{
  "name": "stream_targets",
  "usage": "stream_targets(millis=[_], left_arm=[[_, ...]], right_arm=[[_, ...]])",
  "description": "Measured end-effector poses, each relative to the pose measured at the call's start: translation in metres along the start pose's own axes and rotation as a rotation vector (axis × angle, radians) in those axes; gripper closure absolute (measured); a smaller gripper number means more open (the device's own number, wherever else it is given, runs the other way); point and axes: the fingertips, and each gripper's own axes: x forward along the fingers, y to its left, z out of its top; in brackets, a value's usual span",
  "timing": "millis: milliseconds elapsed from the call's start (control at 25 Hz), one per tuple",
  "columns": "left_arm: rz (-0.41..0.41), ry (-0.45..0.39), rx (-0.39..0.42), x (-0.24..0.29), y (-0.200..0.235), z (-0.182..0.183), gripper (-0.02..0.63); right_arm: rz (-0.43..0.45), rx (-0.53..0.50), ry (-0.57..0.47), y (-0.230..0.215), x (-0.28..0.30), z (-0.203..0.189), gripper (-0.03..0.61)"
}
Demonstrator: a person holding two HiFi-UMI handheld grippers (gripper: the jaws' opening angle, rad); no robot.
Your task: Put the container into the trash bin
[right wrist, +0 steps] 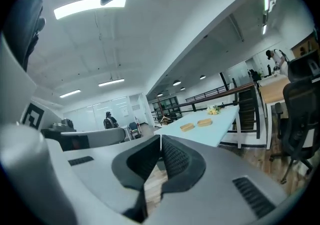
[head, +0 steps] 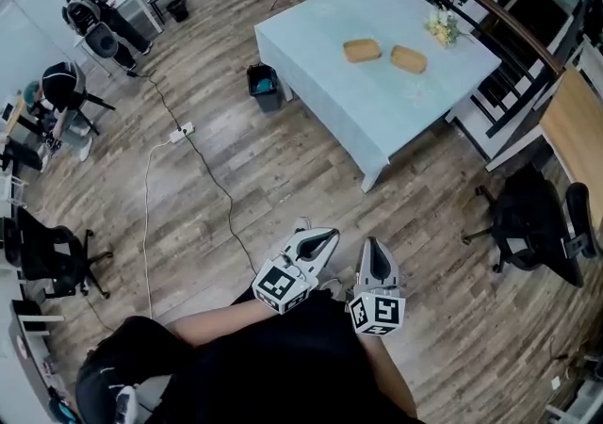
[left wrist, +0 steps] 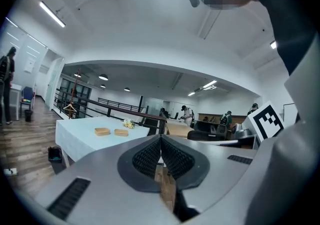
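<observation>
Chairs (head: 52,257) on black bases stand at the far left of the wooden floor (head: 283,187). A white cable (head: 145,201) runs up the planks to a power strip (head: 181,134). Further right, the dark trash bin (head: 265,85) sits on the floor just beside the table's (head: 320,92) left corner. On the pale blue tabletop lie two tan containers, the left container (head: 362,50) and the right container (head: 408,58), near each other but not touching. A small bunch of flowers (head: 441,28) lies beyond them. Low in the head view, the left gripper (head: 330,236) and right gripper (head: 374,243) sit side by side, close to the person's body. They are well apart from table and bin. Each gripper's own view shows its jaws pressed together with nothing between them. A black office chair (head: 528,224) stands at the right.
</observation>
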Motion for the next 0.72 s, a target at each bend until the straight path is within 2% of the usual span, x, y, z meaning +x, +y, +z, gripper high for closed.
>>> stream_targets(millis=[160,440,640,720], left_arm=[[0.012,0.003,-0.016,0.02,0.018,0.002,0.6],[-0.057,0.014,-0.065,0.07,0.052,0.002,0.6],[-0.077,-0.07,-0.048,0.109,0.109,0.039,0.6],[-0.066,-0.073,-0.048,0.12,0.139,0.05,0.6]], right_arm=[[0.015,-0.024,0.01,-0.003,0.021,0.004,0.543],[-0.019,-0.012,0.051,-0.025,0.074,0.006,0.543],[0.111,-0.038,-0.03,-0.009,0.143,0.045,0.543],[0.125,-0.065,-0.027,-0.002,0.177,0.055,0.543]])
